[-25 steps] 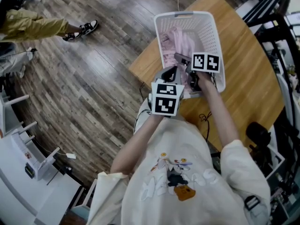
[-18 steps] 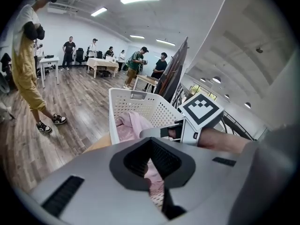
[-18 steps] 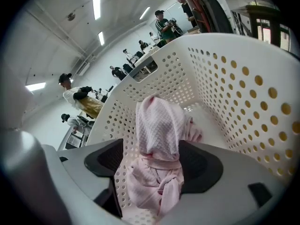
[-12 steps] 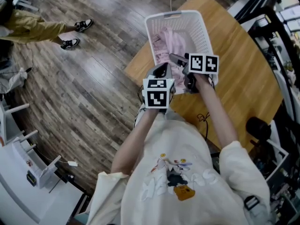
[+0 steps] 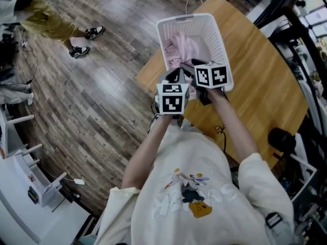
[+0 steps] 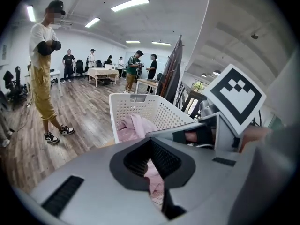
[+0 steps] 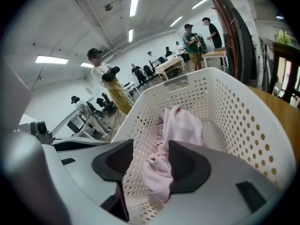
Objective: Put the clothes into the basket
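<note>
Already the pink clothes (image 5: 184,47) lie in the basket (image 5: 194,17) on the counter (image 5: 260,70). The right hand-held gripper (image 7: 151,150), jaws apart and just now closing a little, grips nothing, the cloth loose between them; the left hand-held gripper (image 6: 151,159) seems to pinch a fold. Next, I judge: open the left and lift both clear.

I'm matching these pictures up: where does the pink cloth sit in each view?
Head view: upper centre, pink knitted cloth inside white perforated plastic basket.
Left gripper view: cloth just left of centre.
Right gripper view: cloth centre, trailing downward.
Shared landmark: that basket.
</note>
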The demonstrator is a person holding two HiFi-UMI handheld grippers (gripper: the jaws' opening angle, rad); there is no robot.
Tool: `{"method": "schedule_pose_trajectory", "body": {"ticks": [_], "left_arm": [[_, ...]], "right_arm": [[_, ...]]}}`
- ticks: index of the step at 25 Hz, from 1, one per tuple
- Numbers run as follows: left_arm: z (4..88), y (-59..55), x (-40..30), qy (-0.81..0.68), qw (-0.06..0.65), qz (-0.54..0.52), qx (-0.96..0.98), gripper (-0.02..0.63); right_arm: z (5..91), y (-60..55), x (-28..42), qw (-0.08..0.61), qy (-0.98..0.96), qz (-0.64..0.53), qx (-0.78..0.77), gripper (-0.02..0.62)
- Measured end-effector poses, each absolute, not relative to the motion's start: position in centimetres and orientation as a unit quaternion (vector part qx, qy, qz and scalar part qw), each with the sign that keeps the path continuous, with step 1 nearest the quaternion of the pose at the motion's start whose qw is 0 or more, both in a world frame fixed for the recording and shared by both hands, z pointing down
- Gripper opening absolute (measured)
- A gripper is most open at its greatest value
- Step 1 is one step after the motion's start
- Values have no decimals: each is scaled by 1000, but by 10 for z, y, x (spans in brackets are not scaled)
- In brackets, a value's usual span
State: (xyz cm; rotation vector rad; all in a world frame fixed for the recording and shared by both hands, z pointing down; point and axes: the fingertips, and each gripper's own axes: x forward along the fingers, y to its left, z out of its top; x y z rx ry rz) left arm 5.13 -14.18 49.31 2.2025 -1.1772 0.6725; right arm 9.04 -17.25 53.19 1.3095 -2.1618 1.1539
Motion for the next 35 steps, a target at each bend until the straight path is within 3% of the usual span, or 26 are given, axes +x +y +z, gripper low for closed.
{"method": "schedule_pose_trajectory", "body": {"ticks": [11,29,35], "left_arm": [[491,-116,52,-443,320,228,806,0],[457,-46,70,-444,334,196,808,0],[450,-18,74,-437,332,198,812,0]], "right_arm": [[512,-155,131,164,-742,367,538,28],[478,-87,149,138,-774,331,522,23],[466,-60,152,90,-774,359,513,23]]}}
